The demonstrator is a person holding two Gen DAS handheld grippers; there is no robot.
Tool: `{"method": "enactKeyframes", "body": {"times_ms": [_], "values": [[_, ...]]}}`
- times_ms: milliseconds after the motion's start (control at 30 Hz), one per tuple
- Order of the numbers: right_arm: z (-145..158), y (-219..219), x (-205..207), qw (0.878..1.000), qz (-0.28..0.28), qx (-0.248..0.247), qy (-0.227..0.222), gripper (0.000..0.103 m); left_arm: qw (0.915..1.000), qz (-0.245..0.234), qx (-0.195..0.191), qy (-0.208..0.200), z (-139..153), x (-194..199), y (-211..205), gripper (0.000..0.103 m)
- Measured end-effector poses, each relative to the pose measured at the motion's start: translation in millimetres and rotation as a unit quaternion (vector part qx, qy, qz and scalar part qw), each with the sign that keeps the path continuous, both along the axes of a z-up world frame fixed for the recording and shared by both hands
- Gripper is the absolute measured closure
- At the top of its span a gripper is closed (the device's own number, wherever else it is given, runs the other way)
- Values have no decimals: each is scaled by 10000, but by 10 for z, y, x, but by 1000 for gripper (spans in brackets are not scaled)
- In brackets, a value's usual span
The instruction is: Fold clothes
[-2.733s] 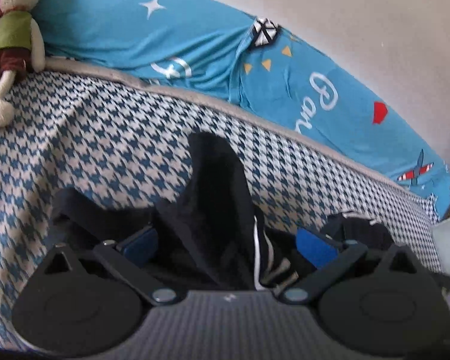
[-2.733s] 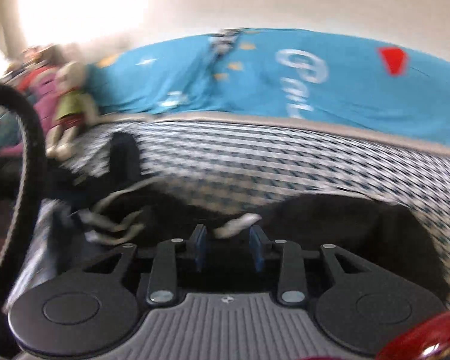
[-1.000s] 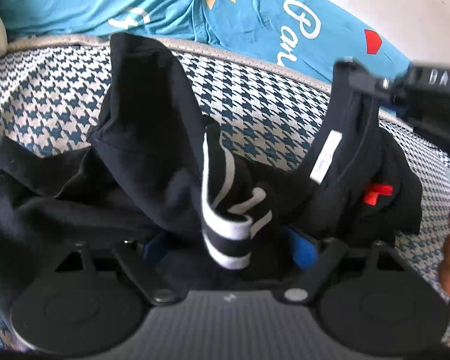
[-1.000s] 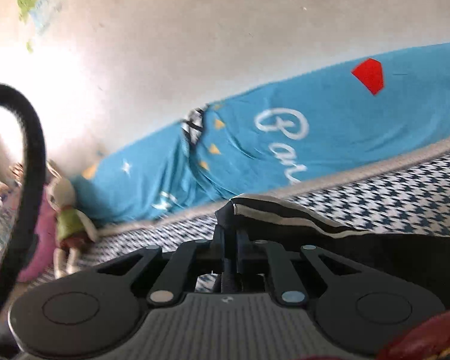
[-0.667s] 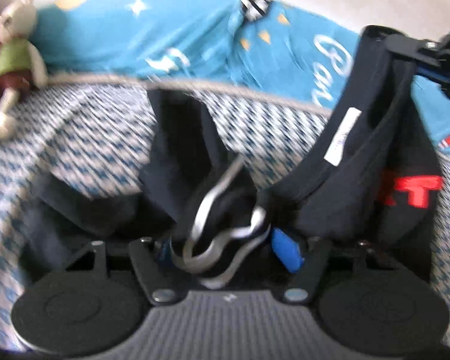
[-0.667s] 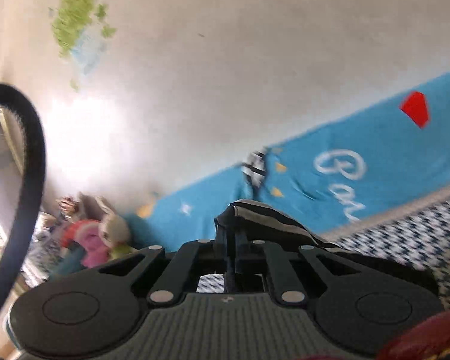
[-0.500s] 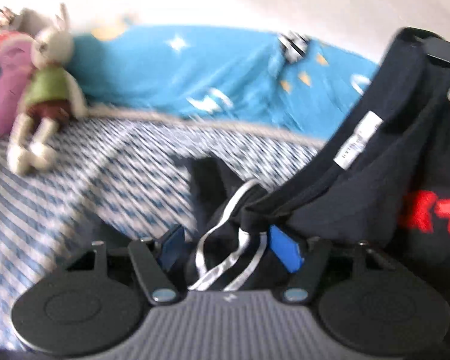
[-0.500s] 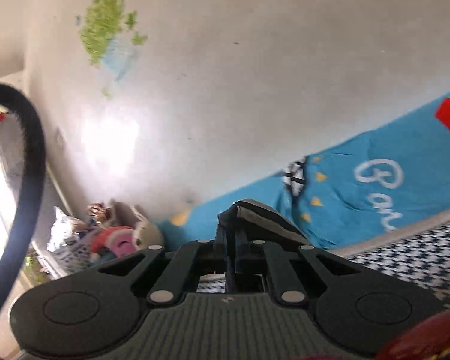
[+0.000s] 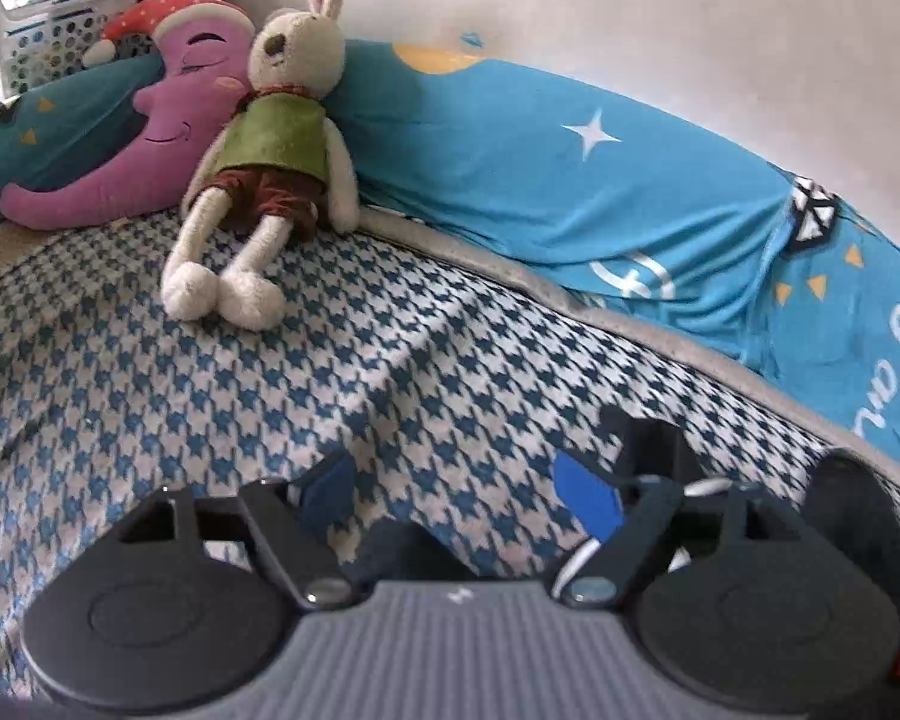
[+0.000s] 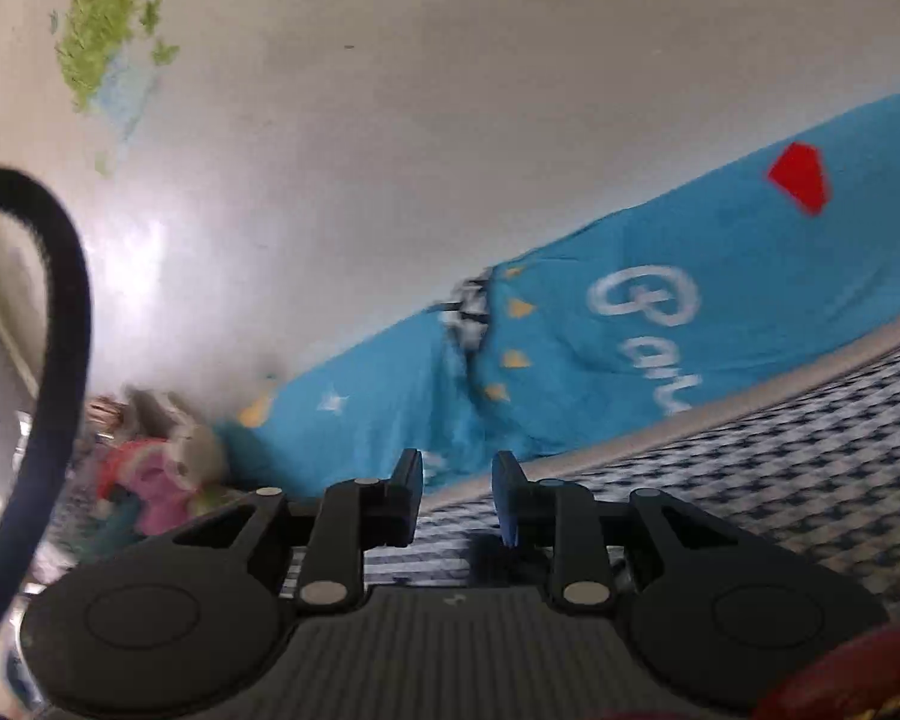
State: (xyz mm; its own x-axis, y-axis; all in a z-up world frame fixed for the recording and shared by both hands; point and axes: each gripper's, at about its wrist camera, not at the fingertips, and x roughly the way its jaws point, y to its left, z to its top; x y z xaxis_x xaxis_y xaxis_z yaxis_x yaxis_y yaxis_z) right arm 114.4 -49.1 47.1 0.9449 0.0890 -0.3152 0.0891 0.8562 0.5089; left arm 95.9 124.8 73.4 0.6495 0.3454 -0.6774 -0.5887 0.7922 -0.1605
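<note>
Both let go: left gripper (image 9: 459,495) spread w/ nothing between, right gripper (image 10: 457,498) opening & empty too, so black garment (image 9: 648,450) has dropped onto houndstooth bed (image 9: 270,372), bunched by left's right finger, needs re-gripping.

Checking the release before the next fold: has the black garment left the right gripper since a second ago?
Yes. The right gripper is opening with nothing between its pads; the black garment, earlier clamped level with the blue quilt, now lies low on the houndstooth bedspread.

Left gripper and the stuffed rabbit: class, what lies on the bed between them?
Only bare houndstooth bedcover between the left gripper and stuffed rabbit, seen in the left wrist view.
</note>
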Motion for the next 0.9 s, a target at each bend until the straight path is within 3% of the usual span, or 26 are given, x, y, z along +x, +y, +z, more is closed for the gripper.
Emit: {"method": "enactKeyframes", "body": {"times_ms": [267, 367, 567, 733, 900], "values": [[-476, -464, 113, 9862, -818, -436, 1374, 68, 9972, -712, -146, -155, -4, -42, -248, 12], [-639, -551, 163, 9837, -711, -202, 1639, 66, 9932, -1140, -201, -123, -54, -9, -430, 12], [-837, -471, 240, 9804, -559, -201, 1878, 50, 9864, -1630, -180, 84, -194, 75, -725, 12], [-982, -271, 314, 9777, -147, -258, 2080, 50, 9855, -1661, -215, 284, -282, 100, -788, 10], [-1073, -23, 369, 9740, 228, -794, 2111, 50, 9864, -1528, -427, 426, -359, 113, -719, 9]]}}
